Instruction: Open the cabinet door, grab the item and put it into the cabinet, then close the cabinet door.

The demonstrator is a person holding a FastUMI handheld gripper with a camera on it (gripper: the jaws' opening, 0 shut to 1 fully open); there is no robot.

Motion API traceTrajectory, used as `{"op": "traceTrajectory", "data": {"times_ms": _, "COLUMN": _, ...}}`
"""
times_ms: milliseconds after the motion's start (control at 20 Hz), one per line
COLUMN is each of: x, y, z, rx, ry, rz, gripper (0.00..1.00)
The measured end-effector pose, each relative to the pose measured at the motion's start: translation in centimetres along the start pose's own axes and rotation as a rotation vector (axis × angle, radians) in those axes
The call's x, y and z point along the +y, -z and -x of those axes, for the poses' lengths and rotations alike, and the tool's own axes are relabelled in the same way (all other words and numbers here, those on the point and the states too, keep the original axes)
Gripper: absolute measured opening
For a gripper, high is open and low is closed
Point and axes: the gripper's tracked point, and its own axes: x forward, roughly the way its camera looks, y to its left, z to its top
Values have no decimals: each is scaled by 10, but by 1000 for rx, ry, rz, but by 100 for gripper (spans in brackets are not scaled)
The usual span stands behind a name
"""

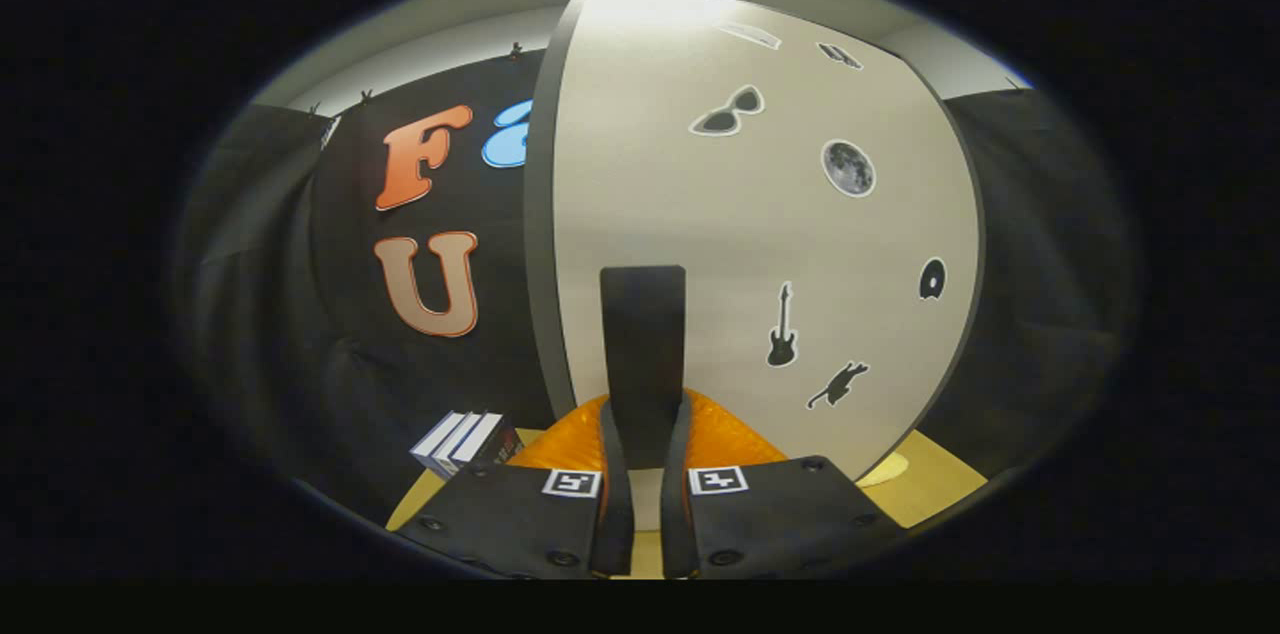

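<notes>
Tool (646,434) fingers clamp the dark upright handle (643,354) of the sticker-dotted beige cabinet door (760,234).

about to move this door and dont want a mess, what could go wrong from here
1. The gripper pinches only the lower end of the handle, so it may slip off as the cabinet door swings.
2. The boxes stand near the door's left edge; the door might knock them.
3. The orange object just beyond the fingers could get bumped.
</notes>
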Motion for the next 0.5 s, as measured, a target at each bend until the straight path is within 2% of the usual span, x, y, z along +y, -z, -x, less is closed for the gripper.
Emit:
{"op": "traceTrajectory", "data": {"times_ms": 300, "x": -24, "y": 9, "z": 62, "rx": -38, "ry": 29, "rz": 24, "gripper": 17}}
{"op": "traceTrajectory", "data": {"times_ms": 500, "x": -39, "y": 12, "z": 94, "rx": -76, "ry": 87, "rz": 56, "gripper": 15}}
